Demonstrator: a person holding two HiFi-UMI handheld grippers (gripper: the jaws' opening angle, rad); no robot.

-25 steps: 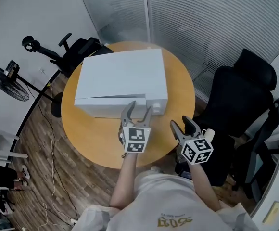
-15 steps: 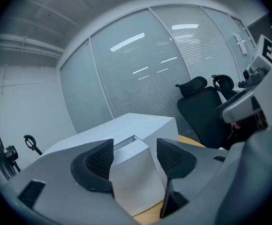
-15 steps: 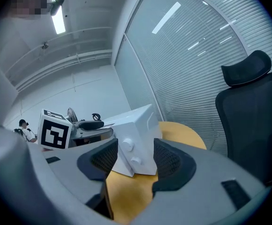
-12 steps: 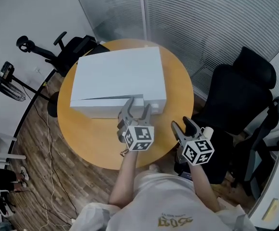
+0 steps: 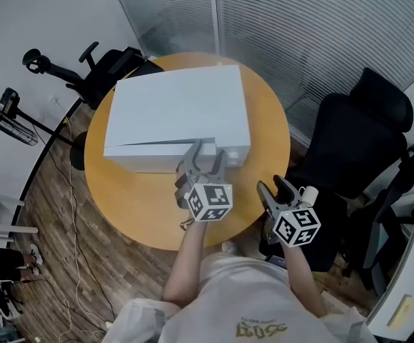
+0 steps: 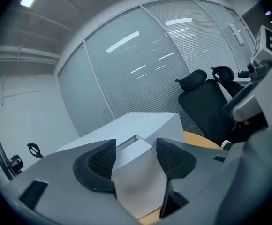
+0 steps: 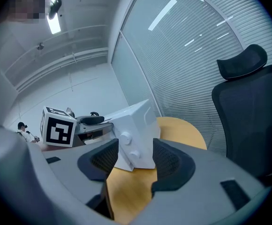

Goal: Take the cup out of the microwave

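A white microwave (image 5: pixel 178 109) stands on the round wooden table (image 5: pixel 264 120). Its door is ajar by a crack at the right end. No cup shows in any view. My left gripper (image 5: pixel 205 159) is at the door's right edge, and its jaws have just been opening. In the left gripper view the door's edge (image 6: pixel 136 153) stands between the spread jaws with gaps on both sides. My right gripper (image 5: pixel 277 189) hangs open over the table's near right rim, with nothing between its jaws. The right gripper view looks at the microwave's knob panel (image 7: pixel 133 144).
One black office chair (image 5: pixel 350 141) stands right of the table and another (image 5: pixel 114 70) behind it at the left. A floor fan (image 5: pixel 7 116) is at the far left. A glass wall with blinds (image 5: pixel 300 20) runs behind.
The left gripper has rolled a little about its own axis, so its marker cube faces differently. The right gripper has stayed where it was.
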